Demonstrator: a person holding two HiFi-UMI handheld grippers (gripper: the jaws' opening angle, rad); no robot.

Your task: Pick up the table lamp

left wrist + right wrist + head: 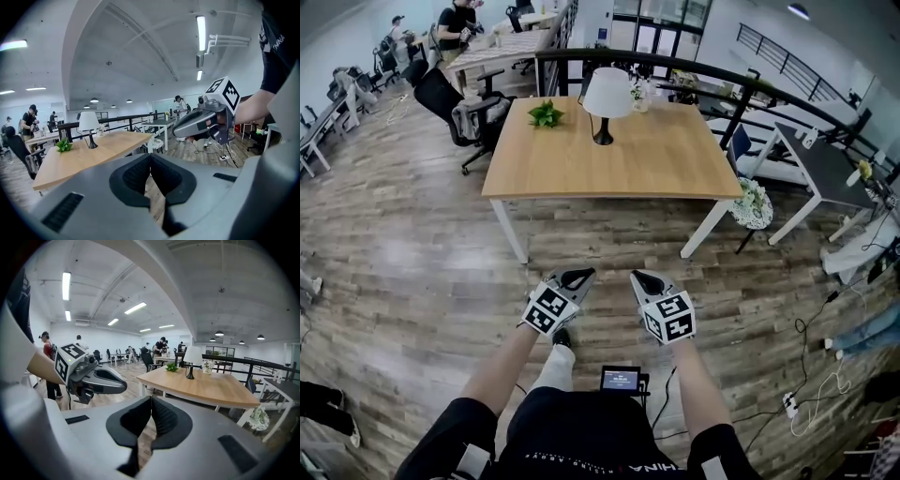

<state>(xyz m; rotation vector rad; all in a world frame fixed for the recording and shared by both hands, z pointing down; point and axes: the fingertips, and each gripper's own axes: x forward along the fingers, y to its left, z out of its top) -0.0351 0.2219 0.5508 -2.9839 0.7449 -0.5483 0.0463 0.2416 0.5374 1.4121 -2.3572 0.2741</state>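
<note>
Pickup not started. One table lamp (606,98) stands upright and untouched near the far edge of the table (656,159), with one potted plant (546,114) on the table to its left. Two tools, the left gripper (578,276) and right gripper (644,279), have jaws closed and empty, well short of the table's near edge. Remaining: approach, grasp, lift.

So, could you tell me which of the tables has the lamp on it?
The light wooden table with white legs, straight ahead; the lamp stands near its far edge, beside a plant.
</note>
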